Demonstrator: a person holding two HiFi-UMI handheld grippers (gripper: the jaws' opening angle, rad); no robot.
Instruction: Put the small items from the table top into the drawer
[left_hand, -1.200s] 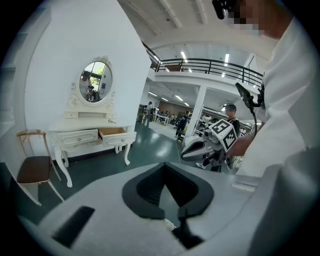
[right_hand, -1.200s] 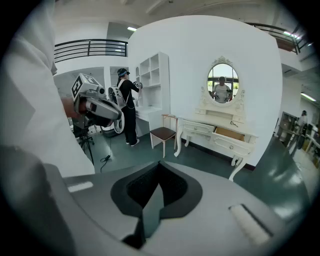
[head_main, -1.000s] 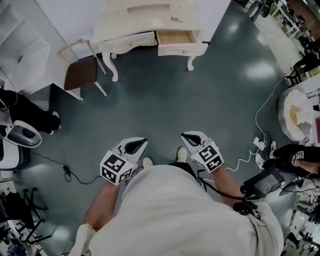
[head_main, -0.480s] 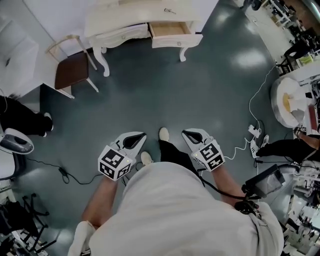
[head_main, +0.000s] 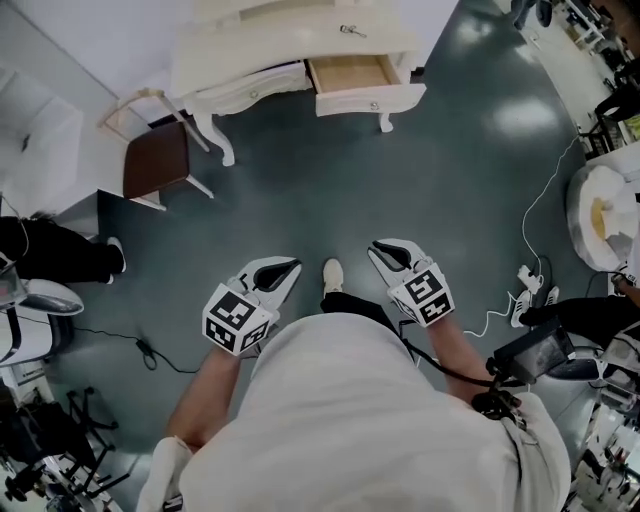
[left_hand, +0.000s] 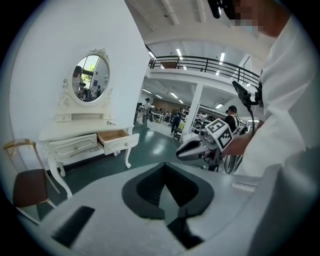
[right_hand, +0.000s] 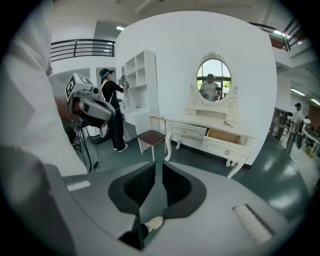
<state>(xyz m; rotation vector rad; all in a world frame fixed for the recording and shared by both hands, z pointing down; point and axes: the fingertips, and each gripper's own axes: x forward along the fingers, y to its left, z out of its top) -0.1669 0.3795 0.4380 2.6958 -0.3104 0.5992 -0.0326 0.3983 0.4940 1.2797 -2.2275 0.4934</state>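
A white dressing table (head_main: 290, 45) stands far ahead by the wall, its right drawer (head_main: 350, 75) pulled open and showing a bare wooden inside. One small dark item (head_main: 352, 31) lies on the table top. My left gripper (head_main: 283, 270) and right gripper (head_main: 385, 250) are held close in front of the person's body, over the floor and far from the table, both shut with nothing in them. The left gripper view shows the table (left_hand: 75, 131), the open drawer (left_hand: 116, 136) and the right gripper (left_hand: 187, 150). In the right gripper view the drawer (right_hand: 225, 136) and the item (right_hand: 227, 124) are visible.
A brown-seated chair (head_main: 155, 158) stands left of the table. Cables (head_main: 520, 240) trail over the dark green floor at the right, another cable (head_main: 145, 350) at the left. A person in dark clothes (right_hand: 112, 107) stands by white shelves at the left. Equipment crowds the right edge.
The person has taken a step, one shoe now forward between the grippers. Both grippers stay shut in front of the body; the table has shifted slightly in view.
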